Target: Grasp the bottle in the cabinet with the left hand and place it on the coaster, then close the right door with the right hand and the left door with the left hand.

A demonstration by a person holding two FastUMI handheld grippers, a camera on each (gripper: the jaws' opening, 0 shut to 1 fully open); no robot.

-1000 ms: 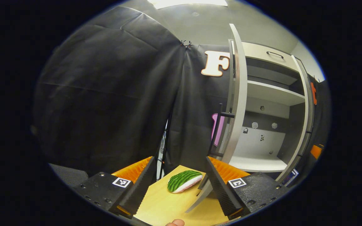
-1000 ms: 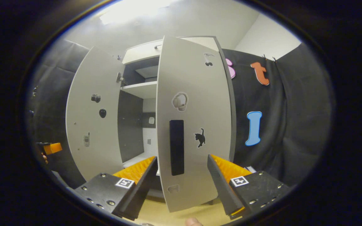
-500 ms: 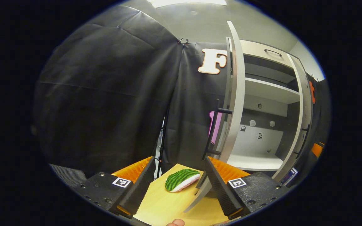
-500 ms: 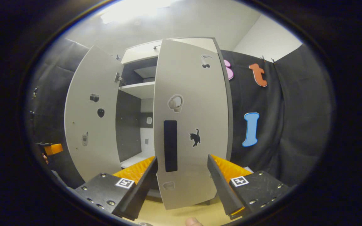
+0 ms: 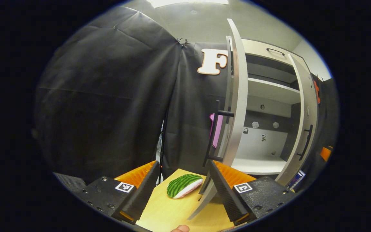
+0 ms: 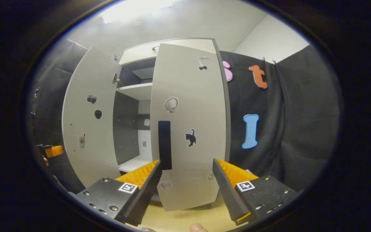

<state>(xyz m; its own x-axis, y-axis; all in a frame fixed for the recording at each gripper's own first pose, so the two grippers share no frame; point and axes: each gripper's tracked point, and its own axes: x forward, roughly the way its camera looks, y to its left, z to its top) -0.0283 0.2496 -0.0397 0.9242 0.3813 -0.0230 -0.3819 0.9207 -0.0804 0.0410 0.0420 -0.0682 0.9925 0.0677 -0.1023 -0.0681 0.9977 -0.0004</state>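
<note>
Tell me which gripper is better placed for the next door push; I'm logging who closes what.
Right. The right gripper sits open directly facing the right door, which is partly swung in. The left gripper faces the left door edge-on beside its handle.

Black cloth wall [image 5: 108,96] (ceiling light [image 6: 134,8])

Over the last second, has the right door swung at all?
Yes. In the left gripper view the right door has swung further closed, hiding more of the shelf and the cabinet's back wall; its handle now faces the camera.
</note>
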